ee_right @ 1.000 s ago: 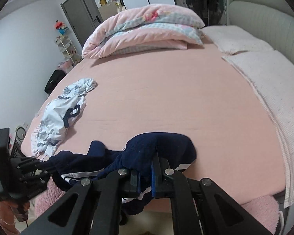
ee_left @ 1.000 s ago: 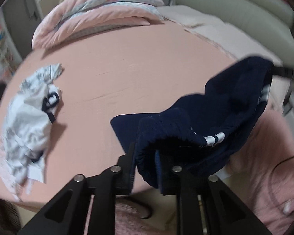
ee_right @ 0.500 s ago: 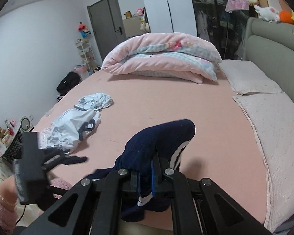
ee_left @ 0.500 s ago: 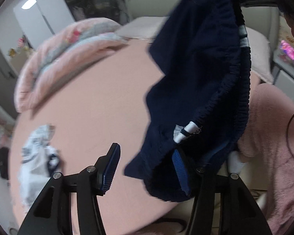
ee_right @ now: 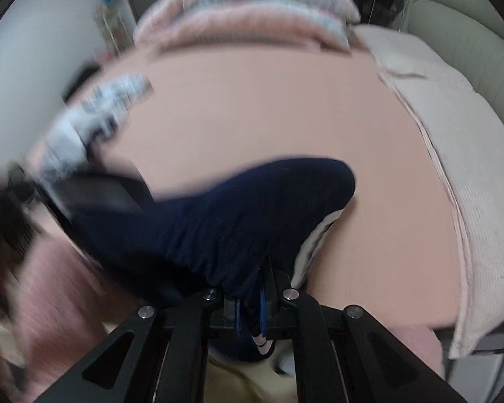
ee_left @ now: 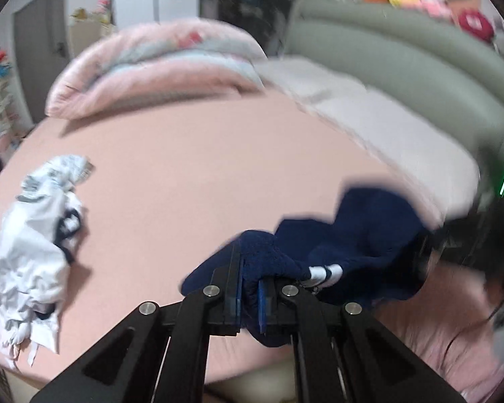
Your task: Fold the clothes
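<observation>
Left gripper (ee_left: 250, 288) has re-pinched the shorts (ee_left: 359, 235), both fingers' pairs now clamping them taut over the bed (ee_left: 218, 168) edge, right gripper (ee_right: 250, 297) too, ready to spread.

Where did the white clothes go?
The white clothes lie crumpled on the pink bed sheet near its left edge in the left wrist view, well apart from the navy garment that both grippers are pinching.

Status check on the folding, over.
Left gripper and right gripper both shut on navy garment. Garment bunched over near bed edge, not spread. White clothes pile off left, clear.
</observation>
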`<state>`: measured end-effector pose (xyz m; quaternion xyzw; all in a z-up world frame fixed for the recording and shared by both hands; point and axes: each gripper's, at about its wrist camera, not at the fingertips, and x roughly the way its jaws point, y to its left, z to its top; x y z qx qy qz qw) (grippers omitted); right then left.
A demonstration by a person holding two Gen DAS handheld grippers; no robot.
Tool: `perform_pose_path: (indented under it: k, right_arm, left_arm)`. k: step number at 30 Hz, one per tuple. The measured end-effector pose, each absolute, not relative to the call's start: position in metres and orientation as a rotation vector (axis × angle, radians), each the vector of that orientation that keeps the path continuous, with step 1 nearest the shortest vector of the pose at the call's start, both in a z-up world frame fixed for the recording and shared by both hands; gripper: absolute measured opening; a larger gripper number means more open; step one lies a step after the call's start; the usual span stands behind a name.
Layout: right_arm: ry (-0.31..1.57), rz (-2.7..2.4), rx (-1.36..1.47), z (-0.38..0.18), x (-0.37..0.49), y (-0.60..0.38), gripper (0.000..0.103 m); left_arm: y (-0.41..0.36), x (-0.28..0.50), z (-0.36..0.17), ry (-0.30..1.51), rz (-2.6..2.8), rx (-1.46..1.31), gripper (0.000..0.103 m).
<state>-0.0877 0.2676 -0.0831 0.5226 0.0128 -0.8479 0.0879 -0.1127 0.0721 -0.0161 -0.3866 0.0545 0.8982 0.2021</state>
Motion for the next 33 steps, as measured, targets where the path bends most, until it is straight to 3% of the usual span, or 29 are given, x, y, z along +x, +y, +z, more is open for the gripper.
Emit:
perform_pose_path:
  k: [5, 9, 18, 21, 26, 29, 33]
  right_arm:
    - [0.15, -2.465, 1.641, -0.125, -0.079, 0.26, 0.006]
    - [0.133, -2.558, 1.586, -0.112, -0.071, 0.274, 0.006]
    - [0.049, -2.679, 1.334, -0.001, -0.133, 0.293, 0.005]
    - [0.031, -2.713, 1.256, 0.037, -0.166, 0.293, 0.006]
    - [0.019, -2.834, 0.911, 0.12, -0.14, 0.285, 0.006]
    - [-0.002, -2.821, 0.937, 0.101, -0.123, 0.285, 0.006]
    - [0.021, -2.701, 1.278, -0.011, -0.119, 0.279, 0.006]
  left_arm:
    - [0.059, -0.1, -0.002, 0.09, 2.596, -1.049, 0.005]
    - [0.043, -0.088, -0.024, -0.009, 2.564, -1.168, 0.005]
    - [0.055, -0.141, 0.012, 0.082, 2.532, -1.108, 0.005]
    - [0.057, -0.153, 0.055, 0.12, 2.61, -0.967, 0.005]
    - [0.039, -0.128, 0.107, 0.076, 2.712, -0.718, 0.005]
    - [0.033, -0.118, 0.072, 0.044, 2.678, -0.817, 0.005]
    - [0.036, -0.129, -0.04, -0.017, 2.509, -1.219, 0.007]
